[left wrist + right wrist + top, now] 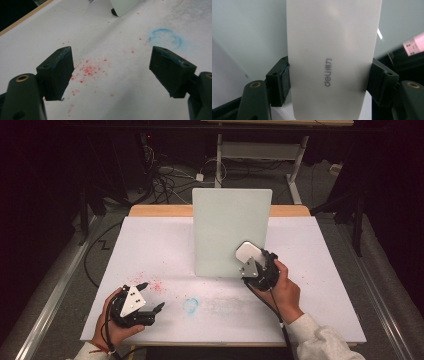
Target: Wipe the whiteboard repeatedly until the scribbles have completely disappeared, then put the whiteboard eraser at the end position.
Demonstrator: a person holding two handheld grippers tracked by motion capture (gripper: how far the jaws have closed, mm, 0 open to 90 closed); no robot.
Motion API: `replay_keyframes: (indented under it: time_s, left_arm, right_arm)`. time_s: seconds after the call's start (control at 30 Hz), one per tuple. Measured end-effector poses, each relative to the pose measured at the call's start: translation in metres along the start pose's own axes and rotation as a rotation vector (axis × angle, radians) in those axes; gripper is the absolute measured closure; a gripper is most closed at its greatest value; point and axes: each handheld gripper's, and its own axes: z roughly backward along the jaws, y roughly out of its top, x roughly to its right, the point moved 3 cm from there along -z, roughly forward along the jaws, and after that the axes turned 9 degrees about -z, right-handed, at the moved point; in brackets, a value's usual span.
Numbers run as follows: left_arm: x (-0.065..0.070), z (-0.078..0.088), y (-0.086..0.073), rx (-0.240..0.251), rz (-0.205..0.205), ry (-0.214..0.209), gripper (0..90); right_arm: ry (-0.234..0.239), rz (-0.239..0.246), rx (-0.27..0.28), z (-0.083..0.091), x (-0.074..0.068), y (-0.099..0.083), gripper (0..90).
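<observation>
1. The right gripper [256,262], right of centre in the high view, clamps a white eraser [332,60] between its jaws, held against the upright whiteboard [227,227] at frame centre.
2. The left gripper [150,300], lower left, has its jaws spread wide and bare above red specks [87,70].
3. A blue ring [165,38] marks the table [325,270] nearby.

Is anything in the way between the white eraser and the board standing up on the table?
Nothing visible. The right gripper holds the white eraser right up against the upright whiteboard, with nothing between them.
</observation>
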Motion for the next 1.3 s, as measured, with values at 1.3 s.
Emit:
replay_keyframes:
  time_s: [1.3]
  left_arm:
    - [-0.004,-0.003,-0.002,-0.001,0.007,-0.014,19.0]
  right_arm:
    - [0.272,-0.242,0.146,0.035,0.046,-0.021,30.6]
